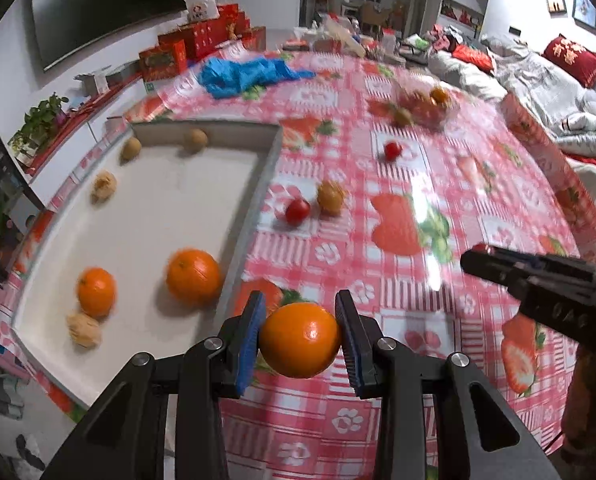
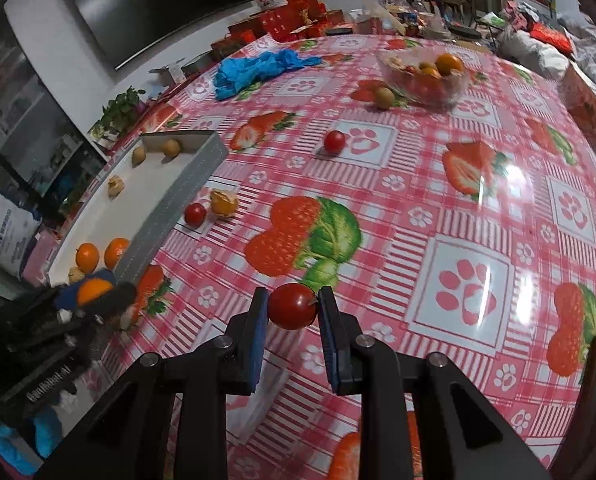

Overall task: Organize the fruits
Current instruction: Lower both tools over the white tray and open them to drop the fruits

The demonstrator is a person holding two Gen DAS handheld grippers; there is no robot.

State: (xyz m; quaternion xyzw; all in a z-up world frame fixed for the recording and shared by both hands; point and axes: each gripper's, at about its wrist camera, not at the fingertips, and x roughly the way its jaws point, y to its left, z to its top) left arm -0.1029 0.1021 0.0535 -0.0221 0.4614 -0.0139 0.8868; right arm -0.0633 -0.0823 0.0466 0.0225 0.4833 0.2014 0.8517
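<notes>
The counter (image 2: 438, 184) is wearing a pink strawberry cloth. The white tray (image 1: 146, 216) is sitting on its left side, holding two oranges. The left gripper (image 1: 300, 336) is squeezing an orange (image 1: 300, 340) just beside the tray. The right gripper (image 2: 293, 312) is pinching a small red tomato (image 2: 293, 306) above the cloth.
</notes>
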